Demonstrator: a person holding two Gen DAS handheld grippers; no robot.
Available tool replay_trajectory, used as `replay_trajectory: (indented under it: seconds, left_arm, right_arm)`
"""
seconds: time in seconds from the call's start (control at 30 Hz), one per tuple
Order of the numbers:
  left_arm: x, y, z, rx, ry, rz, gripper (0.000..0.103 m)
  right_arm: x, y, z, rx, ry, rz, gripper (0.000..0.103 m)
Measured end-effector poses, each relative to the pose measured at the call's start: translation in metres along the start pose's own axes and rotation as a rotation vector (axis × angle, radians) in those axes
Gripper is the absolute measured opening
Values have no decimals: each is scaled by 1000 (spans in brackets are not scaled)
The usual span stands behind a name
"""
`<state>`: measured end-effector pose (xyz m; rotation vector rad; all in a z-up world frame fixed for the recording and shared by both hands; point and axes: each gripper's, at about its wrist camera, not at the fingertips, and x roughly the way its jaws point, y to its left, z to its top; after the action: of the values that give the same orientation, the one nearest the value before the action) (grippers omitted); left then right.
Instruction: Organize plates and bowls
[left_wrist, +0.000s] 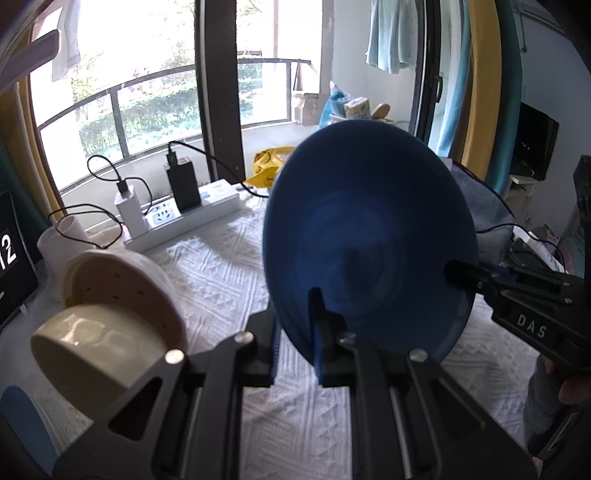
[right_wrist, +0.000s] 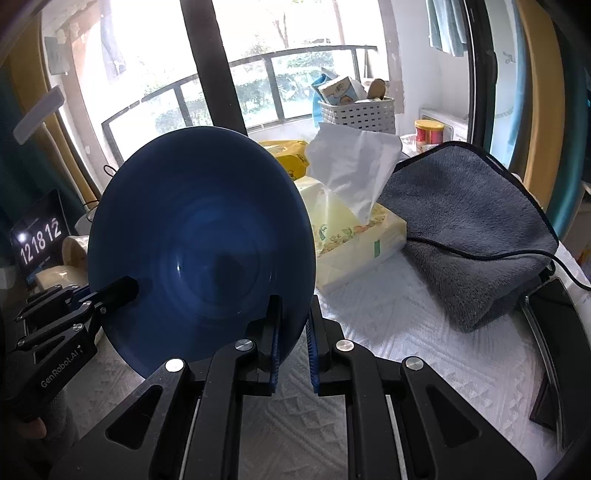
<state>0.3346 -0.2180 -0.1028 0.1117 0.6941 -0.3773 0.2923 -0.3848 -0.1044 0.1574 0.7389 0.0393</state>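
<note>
Both hand-held grippers, left (left_wrist: 295, 328) and right (right_wrist: 293, 325), are clamped on the upright blue plate's (left_wrist: 369, 236) rim; keeping both grips level should prevent twisting over the worktop (left_wrist: 229, 258).

A white textured cloth (right_wrist: 424, 332) covers the desk; on it lie a tissue pack (right_wrist: 354, 243), a folded grey towel (right_wrist: 469, 229) and a white power strip (left_wrist: 184, 221).
</note>
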Motion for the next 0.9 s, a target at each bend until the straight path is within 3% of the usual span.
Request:
replay_trajectory:
  seconds: [0.9]
  left_arm:
    - [-70,26,-43,-54,-36,-12,14]
  right_arm:
    - [-49,44,-32,-49,-19,9,14]
